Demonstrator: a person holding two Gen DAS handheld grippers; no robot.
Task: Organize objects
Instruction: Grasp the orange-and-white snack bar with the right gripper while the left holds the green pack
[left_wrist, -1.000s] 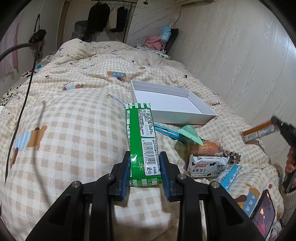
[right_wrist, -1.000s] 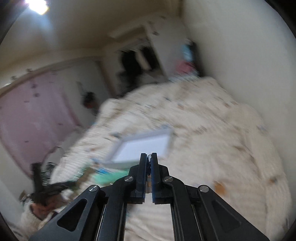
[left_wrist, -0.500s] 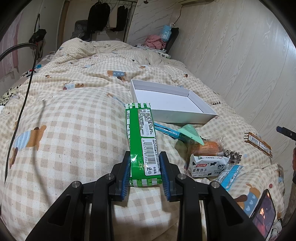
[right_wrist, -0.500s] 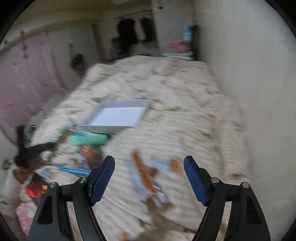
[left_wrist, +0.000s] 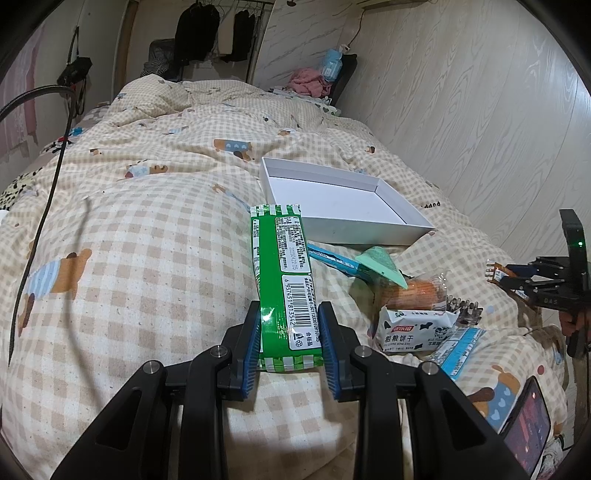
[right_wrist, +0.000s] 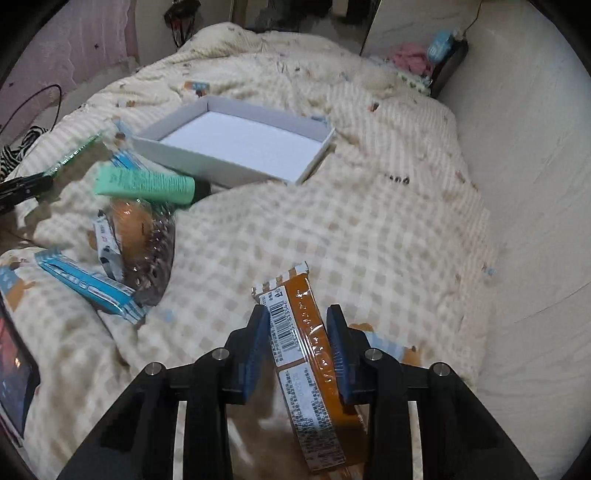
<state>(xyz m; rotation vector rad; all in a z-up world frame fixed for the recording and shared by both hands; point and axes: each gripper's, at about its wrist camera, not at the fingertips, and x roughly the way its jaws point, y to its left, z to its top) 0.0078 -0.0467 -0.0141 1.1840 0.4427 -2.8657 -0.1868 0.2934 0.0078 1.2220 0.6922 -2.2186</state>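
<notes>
— Looking along the left gripper (left_wrist: 289, 341) first: what has it got?

— A long green snack packet (left_wrist: 282, 280), barcode side up. Both blue pads press on the near end of the packet, so the jaws stand narrow and clamped on it. The far end of the packet reaches toward the white shallow box (left_wrist: 343, 201), which lies open on the checked quilt (left_wrist: 140, 258).

— And the right gripper (right_wrist: 298, 347)?

— An orange-brown snack bar (right_wrist: 306, 354) sits between its fingers, slanted, with its striped end and barcode pointing away from the camera. The jaws are closing. The left pad lies against the barcode edge and the right pad against the orange side, so they appear to be pressing on it. From the left wrist view that gripper shows at the right edge, low over the quilt, with the bar's end poking out.

— What else lies on the bed?

— A loose heap between the two tools: a mint-green tube (right_wrist: 144, 184) just in front of the box, a wrapped orange bun (right_wrist: 129, 225), a black-and-white cow-print biscuit pack (left_wrist: 413, 328), and a blue wrapper (right_wrist: 88, 284) nearest the camera. A phone (left_wrist: 528, 432) with a lit screen rests at the bed's near corner.

— Is anything in the box?

— Its white floor shows bare in both views.
</notes>
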